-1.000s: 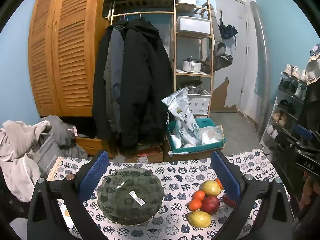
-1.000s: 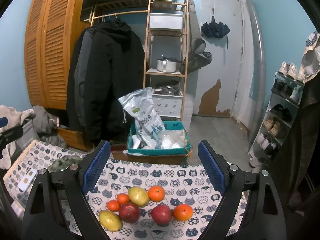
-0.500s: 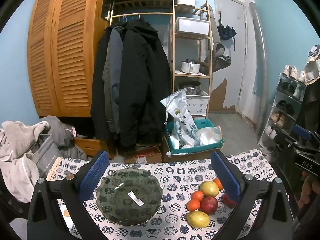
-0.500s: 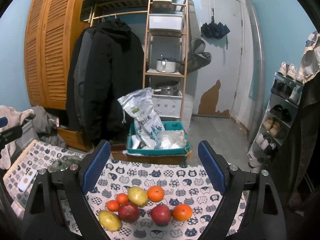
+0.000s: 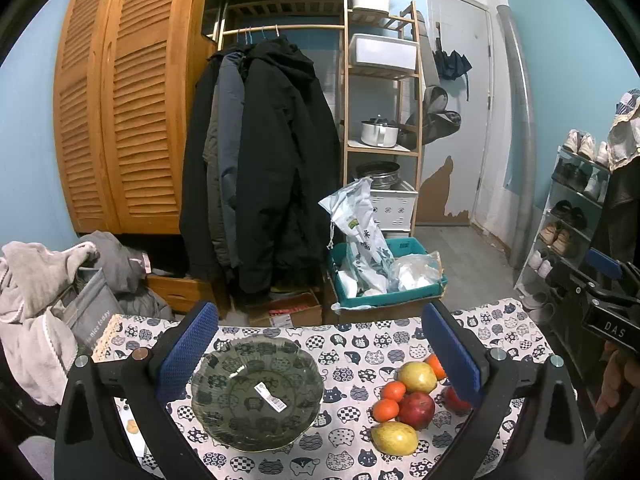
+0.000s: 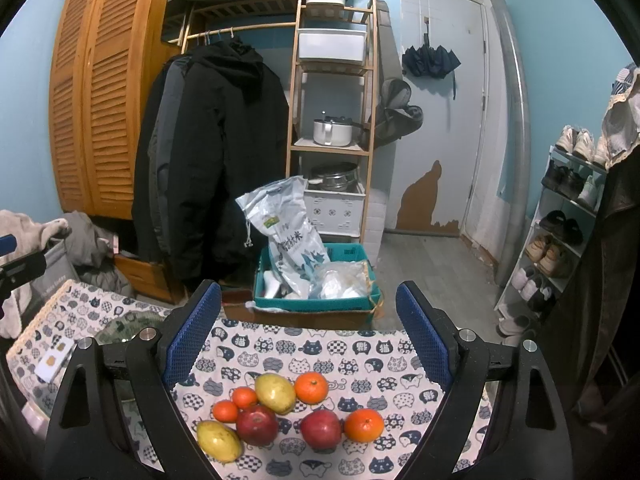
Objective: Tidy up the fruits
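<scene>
a table under a cat-print cloth stands in a blue-walled room, with a louvred wooden wardrobe, dark coats on a rail, a wooden shelf unit bearing pots and bins, a grey door and a shoe rack at the right. on the floor beyond the table sits a teal crate of bags. the left gripper hangs over an empty green glass bowl, jaws wide apart, holding nothing. the fruits, apples, oranges and yellow ones, lie clustered on the cloth right of the bowl, below the right gripper, whose jaws also stand apart and empty.
</scene>
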Demonstrator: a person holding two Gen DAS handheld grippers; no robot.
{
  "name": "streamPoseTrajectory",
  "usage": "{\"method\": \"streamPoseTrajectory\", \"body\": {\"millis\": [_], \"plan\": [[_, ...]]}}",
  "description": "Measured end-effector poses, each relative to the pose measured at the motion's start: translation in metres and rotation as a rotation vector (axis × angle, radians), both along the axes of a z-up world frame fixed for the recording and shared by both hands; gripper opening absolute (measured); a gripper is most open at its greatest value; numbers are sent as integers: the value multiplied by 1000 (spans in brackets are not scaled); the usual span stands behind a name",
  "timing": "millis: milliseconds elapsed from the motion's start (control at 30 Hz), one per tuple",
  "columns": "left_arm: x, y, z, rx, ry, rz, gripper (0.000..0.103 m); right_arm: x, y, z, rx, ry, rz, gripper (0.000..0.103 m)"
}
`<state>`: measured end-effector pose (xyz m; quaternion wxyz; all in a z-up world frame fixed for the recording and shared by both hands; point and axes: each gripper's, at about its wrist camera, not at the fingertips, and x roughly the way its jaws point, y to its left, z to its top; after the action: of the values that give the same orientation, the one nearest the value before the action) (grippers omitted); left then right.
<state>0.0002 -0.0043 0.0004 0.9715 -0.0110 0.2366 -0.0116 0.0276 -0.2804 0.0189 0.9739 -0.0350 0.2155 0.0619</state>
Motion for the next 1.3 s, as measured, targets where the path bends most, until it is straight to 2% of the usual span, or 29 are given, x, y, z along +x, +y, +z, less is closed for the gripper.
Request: {"method": "streamPoseTrajectory", "body": {"millis": [1300], "plan": [[0,-1,0,-5,4,-1,103,-1,0,0,-1,0,1,88]]}}
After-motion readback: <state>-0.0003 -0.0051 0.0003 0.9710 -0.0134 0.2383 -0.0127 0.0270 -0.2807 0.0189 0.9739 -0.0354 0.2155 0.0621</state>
